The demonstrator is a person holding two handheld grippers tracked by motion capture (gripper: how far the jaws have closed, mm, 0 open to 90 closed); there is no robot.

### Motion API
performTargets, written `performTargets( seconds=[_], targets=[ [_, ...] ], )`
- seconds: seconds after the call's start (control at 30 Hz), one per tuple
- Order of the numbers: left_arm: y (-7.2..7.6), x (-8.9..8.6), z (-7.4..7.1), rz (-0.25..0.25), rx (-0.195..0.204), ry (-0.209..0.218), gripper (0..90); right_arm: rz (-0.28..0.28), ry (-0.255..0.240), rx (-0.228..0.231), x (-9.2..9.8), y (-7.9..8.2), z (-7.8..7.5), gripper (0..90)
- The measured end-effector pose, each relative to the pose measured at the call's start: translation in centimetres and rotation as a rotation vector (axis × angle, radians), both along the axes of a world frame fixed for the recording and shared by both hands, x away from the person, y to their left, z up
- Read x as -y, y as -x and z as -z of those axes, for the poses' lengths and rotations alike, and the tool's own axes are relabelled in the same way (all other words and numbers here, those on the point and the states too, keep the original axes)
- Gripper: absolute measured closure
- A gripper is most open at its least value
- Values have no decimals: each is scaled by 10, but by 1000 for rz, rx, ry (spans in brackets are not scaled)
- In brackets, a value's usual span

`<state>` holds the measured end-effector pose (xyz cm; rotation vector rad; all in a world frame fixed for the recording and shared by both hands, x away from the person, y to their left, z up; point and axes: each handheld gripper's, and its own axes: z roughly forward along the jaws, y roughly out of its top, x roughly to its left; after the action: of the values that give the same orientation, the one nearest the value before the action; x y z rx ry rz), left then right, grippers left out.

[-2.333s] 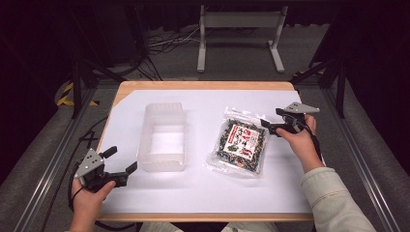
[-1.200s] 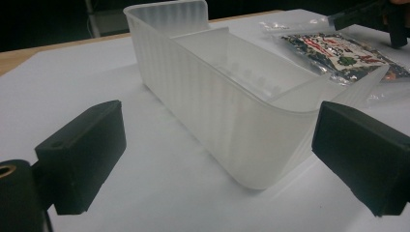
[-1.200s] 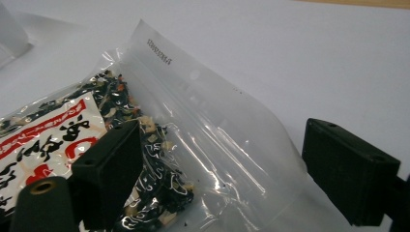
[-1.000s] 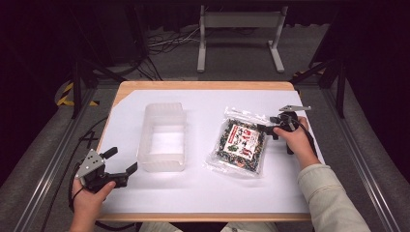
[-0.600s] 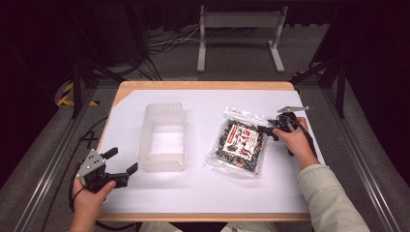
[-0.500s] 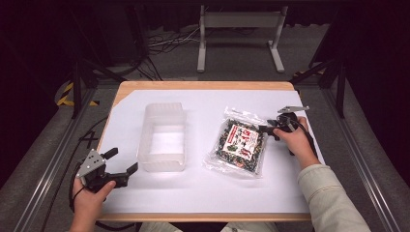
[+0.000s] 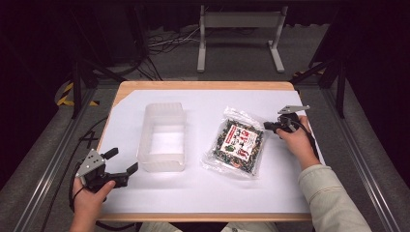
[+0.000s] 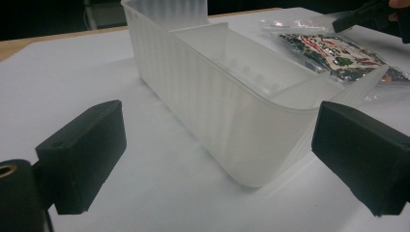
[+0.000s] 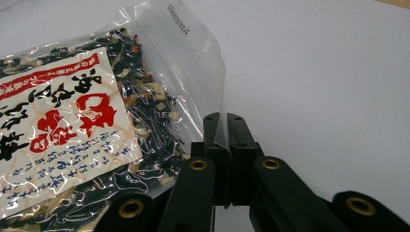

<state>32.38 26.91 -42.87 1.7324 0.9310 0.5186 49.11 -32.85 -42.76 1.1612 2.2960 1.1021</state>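
right gripper jaws pinch crinkly clear packet edge | ribbed translucent bin

White-covered table: bin, packet

Your left gripper sits low at about 7 o'clock, jaws spread wide, pointing toward 2. Your right gripper is out at 3 o'clock, jaws pinched together, aimed toward 9.

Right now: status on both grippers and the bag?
Right gripper shut on the snack bag's clear edge. Left gripper open, idle beside the plastic bin. Bag flat on the table, right of the bin. Nothing between them.
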Motion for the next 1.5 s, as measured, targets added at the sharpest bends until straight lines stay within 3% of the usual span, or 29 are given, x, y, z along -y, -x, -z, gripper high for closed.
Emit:
performTargets(
  seconds=[0.17, 0.33, 0.5, 0.67, 0.93, 1.23, 1.5],
  targets=[
    [0, -1, -1, 1, 0, 1, 58, -9, -41, -5, 4, 3, -7, 900],
    [0, 0, -3, -2, 3, 5, 56, -8, -79, 20, 6, 8, -19, 900],
    [3, -1, -9, -5, 24, 14, 54, -24, -136, 63, 10, 18, -37, 900],
    [4, -1, -9, -1, 19, 6, 54, -40, -173, 113, 12, 30, -55, 900],
    [5, 0, -13, 0, 33, 13, 53, -99, -250, 214, 13, 55, -89, 900],
    [6, 6, -16, 16, 40, 13, 54, -180, -245, 301, 8, 81, -133, 900],
    [7, 6, -18, 18, 44, 16, 55, -232, -250, 354, 3, 98, -155, 900]
  ],
)
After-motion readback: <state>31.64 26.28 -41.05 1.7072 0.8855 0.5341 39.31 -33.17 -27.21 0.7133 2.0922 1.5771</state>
